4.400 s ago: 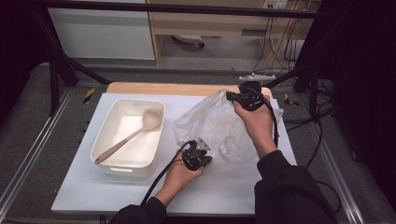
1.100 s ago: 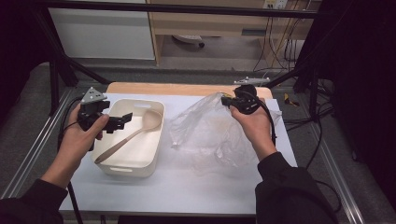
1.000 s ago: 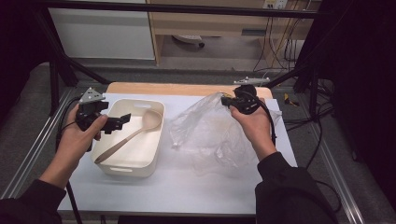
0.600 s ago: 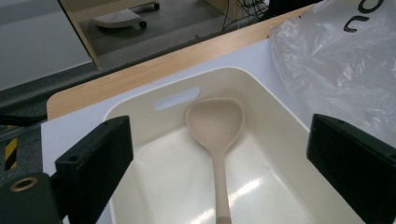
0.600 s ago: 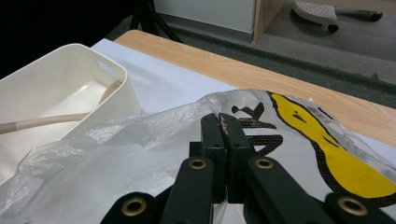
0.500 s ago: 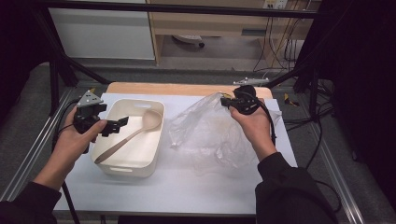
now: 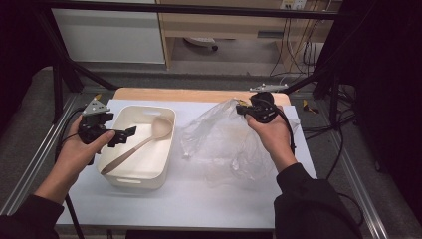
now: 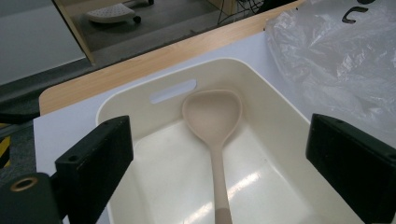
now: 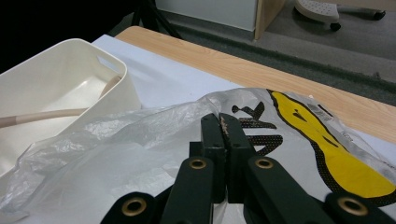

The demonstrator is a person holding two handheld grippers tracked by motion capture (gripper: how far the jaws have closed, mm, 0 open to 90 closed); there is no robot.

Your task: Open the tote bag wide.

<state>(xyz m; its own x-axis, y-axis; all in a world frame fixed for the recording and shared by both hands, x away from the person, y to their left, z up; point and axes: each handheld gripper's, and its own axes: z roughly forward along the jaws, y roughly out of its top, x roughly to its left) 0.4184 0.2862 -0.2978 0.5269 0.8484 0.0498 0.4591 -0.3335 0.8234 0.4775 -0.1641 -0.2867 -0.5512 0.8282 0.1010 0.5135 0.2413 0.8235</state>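
Counting the items on the table [image 7: 189,199]: one cream bin [image 7: 135,144], one spoon [image 7: 142,142], one clear plastic bag [image 7: 224,144], and two grippers. The bin sits at the left of the white surface; the spoon lies inside it, bowl toward the far wall, handle running to the near left. In the left gripper view the spoon's [image 8: 215,126] handle end is cut off by the lower edge, and the bin [image 8: 140,93] shows one slot handle in its far wall. The left gripper [image 7: 122,135] is held at the bin's left rim, jaws spread wide with nothing between them; the left gripper view [image 8: 219,154] looks through them down onto the spoon. The right gripper [image 7: 242,109] is at the far right, clamped tight on the bag's upper edge, which it holds raised off the table; in the right gripper view [image 9: 223,140] the jaws are pressed together on the film. The bag [image 9: 116,154] is crumpled, lying just right of the bin. It carries a yellow and black print [image 9: 327,154], partly cut off and not legible. Whether anything is in the bag cannot be made out through the creased film.
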